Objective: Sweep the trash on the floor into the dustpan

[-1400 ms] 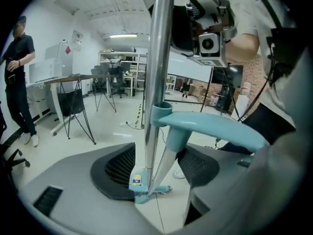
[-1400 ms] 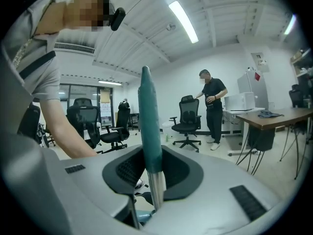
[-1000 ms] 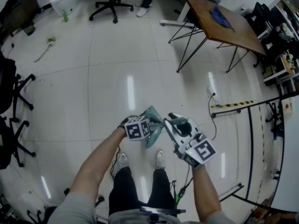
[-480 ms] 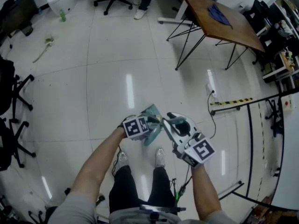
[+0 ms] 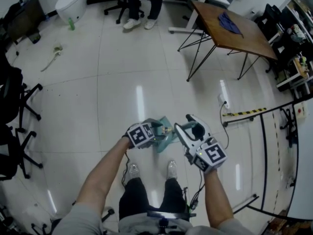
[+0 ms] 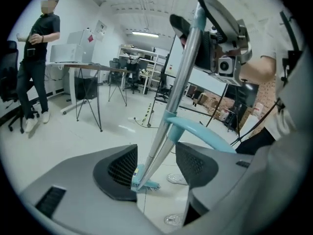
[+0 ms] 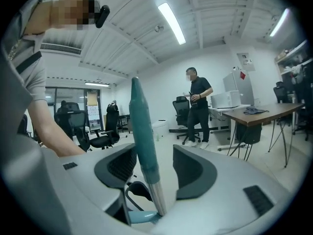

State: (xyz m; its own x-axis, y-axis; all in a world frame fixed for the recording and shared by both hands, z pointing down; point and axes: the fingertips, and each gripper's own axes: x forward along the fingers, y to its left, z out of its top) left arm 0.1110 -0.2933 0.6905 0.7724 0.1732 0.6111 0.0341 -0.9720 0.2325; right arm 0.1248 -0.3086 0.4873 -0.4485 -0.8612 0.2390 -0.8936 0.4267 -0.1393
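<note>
Grippers are hanging just below centre in the head view, the left gripper (image 5: 157,130) and the right gripper (image 5: 190,126) flanking the teal dustpan (image 5: 165,135), while litter (image 5: 57,48) is lying well apart on the floor (image 5: 122,82) at 10 o'clock. Seen from the left gripper view, its jaws are opening, standing apart with the broom pole (image 6: 171,111) passing between them unpressed and the brush (image 6: 145,183) hanging at 6 o'clock. Over in the right gripper view, those jaws are opening too, with the teal handle grip (image 7: 142,136) rising toward 12 o'clock between them, nearer the 9 o'clock pad.
</note>
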